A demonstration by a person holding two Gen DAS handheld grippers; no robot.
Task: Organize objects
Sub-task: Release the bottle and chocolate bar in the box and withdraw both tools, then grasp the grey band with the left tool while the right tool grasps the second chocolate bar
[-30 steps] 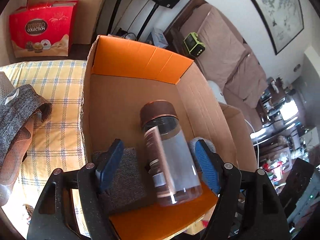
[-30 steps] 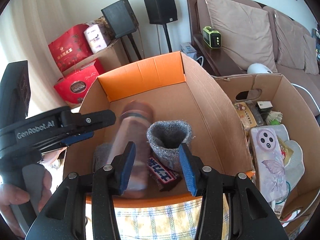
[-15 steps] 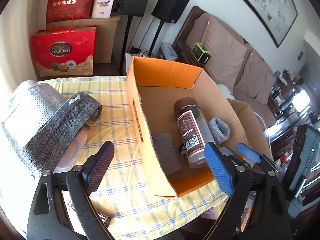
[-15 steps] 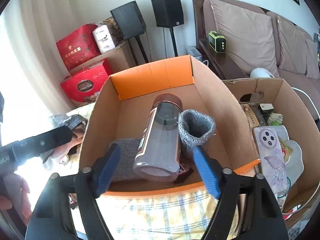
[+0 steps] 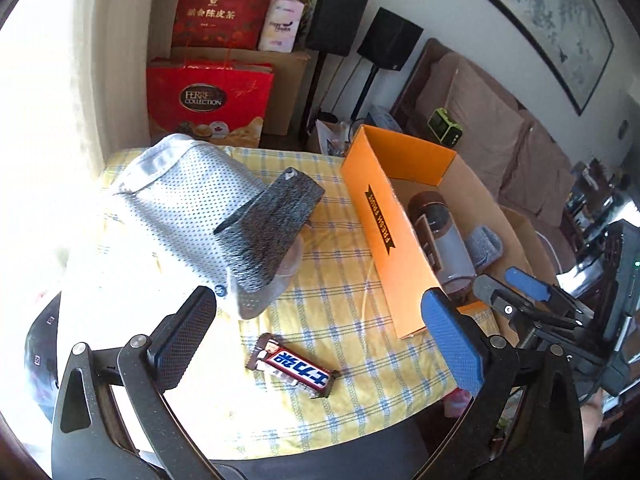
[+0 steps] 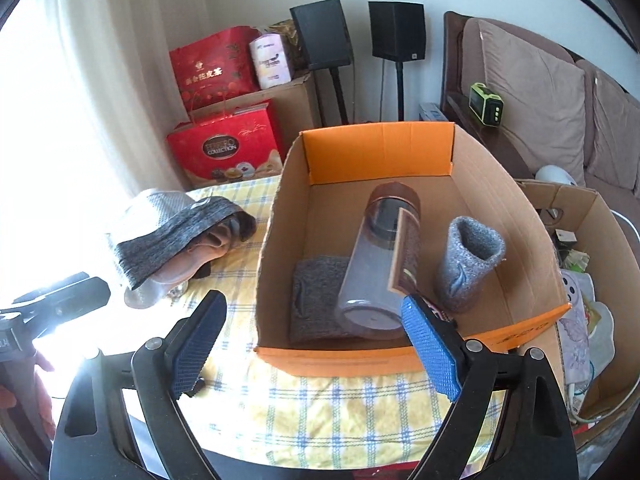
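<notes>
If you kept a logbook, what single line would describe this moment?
left gripper: open, empty, above candy bar on tablecloth | right gripper: open, empty | bottle: lying in orange box

Black-framed left gripper point(image 5: 320, 340) and right gripper point(image 6: 316, 346), blue textured pads.

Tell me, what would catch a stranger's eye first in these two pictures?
Probably the orange cardboard box on the yellow checked cloth, with a clear bottle lying on its side inside, beside a grey sock. Next, the snack bar lying alone on the cloth, in front of the open left gripper, and the bright red gift boxes stacked against the wall.
</notes>
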